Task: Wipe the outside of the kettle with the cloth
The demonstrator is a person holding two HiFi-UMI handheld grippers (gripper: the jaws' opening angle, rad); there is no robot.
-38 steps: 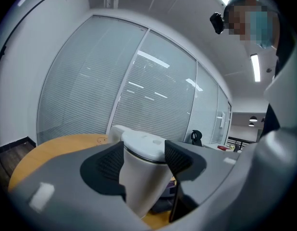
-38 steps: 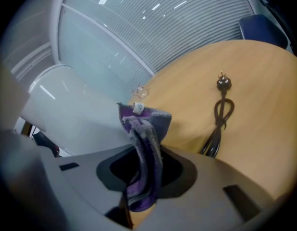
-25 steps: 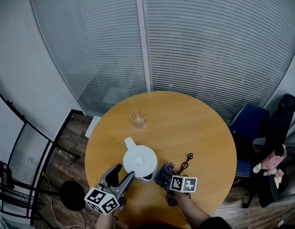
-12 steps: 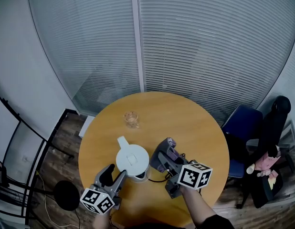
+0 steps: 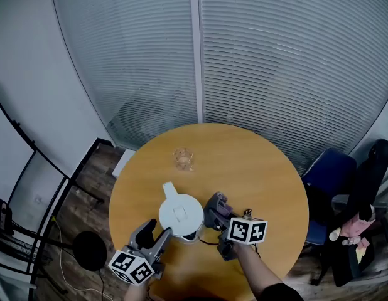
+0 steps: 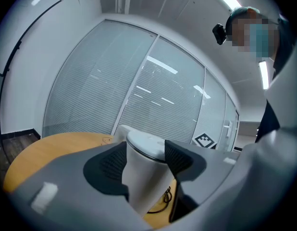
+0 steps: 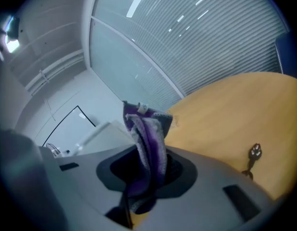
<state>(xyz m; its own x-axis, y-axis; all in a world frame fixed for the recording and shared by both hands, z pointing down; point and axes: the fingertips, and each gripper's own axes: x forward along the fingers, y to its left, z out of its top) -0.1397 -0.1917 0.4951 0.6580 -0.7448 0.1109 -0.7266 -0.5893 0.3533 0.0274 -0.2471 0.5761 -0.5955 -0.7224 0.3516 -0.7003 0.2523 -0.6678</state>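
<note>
head view: the white kettle [image 5: 181, 216] stands on the round table [image 5: 269, 187], with the left gripper [image 5: 157, 237] at its near side and the right gripper [image 5: 213, 211] just beside it. left gripper view: jaws spread, the kettle's body framed between them. right gripper view: jaws pinch a purple cloth [image 7: 147, 143], soft and floppy. the kettle looks hard, smooth and probably slippery, so steadying it by the handle seems safest.
</note>
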